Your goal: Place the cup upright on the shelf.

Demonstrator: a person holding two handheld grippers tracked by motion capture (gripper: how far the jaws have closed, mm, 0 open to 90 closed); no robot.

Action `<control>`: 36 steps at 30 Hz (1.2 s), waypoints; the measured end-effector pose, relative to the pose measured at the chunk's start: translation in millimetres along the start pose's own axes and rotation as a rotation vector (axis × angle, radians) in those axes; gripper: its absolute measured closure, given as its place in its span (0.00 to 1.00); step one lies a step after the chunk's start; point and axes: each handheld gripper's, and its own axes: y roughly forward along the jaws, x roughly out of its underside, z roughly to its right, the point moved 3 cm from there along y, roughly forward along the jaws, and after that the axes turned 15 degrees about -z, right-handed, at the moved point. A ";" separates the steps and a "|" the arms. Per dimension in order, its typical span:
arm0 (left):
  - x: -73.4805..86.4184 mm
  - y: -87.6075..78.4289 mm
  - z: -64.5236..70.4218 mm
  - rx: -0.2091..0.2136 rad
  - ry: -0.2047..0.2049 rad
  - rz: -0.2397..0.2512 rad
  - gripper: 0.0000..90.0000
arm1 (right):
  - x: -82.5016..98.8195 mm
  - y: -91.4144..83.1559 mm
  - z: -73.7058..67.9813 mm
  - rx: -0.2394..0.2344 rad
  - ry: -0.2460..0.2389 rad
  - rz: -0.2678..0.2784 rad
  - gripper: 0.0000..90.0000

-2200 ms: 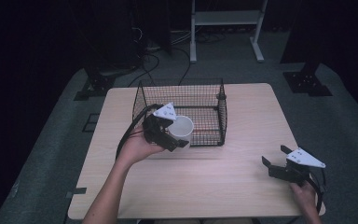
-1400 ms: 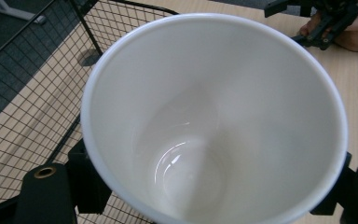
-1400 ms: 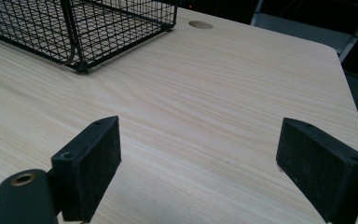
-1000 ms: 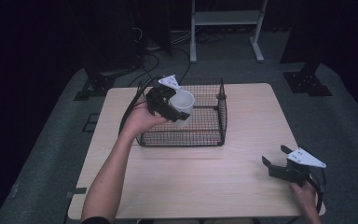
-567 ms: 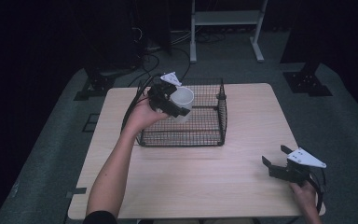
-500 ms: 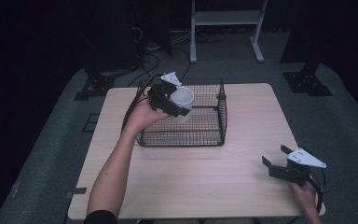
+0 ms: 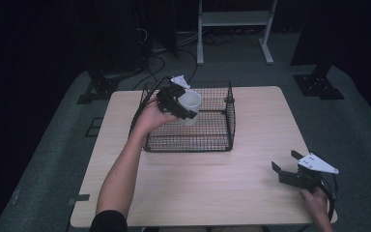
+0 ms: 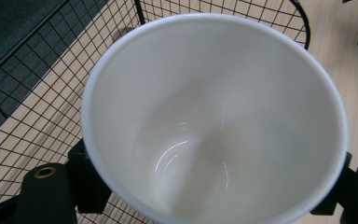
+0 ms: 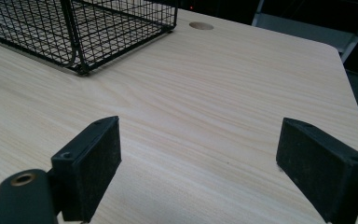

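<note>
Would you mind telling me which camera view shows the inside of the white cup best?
The left gripper view: it looks straight into the white cup, showing its bare bottom. The high view shows the cup small, tilted above the wire basket, held by the left gripper. The right gripper view shows the basket instead.

Dim, soft overhead light, dark surroundings

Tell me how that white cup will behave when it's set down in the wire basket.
The white cup looks rigid and glossy, so it may be slippery between the left gripper jaws. Its base is narrower than its rim, so it could tip on the uneven mesh of the wire basket. If ceramic, it would probably chip if dropped.
</note>
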 end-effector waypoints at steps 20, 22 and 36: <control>5.0 25.7 -21.8 0.010 -0.056 -0.006 0.23 | 0.0 0.2 0.8 0.002 0.006 0.001 0.15; 5.1 28.1 -23.0 0.009 -0.056 -0.008 0.23 | 0.0 0.1 0.8 0.002 0.006 0.001 0.15; 9.1 43.5 -26.8 0.014 -0.065 -0.025 0.23 | 0.0 0.0 0.9 0.004 0.007 0.002 0.15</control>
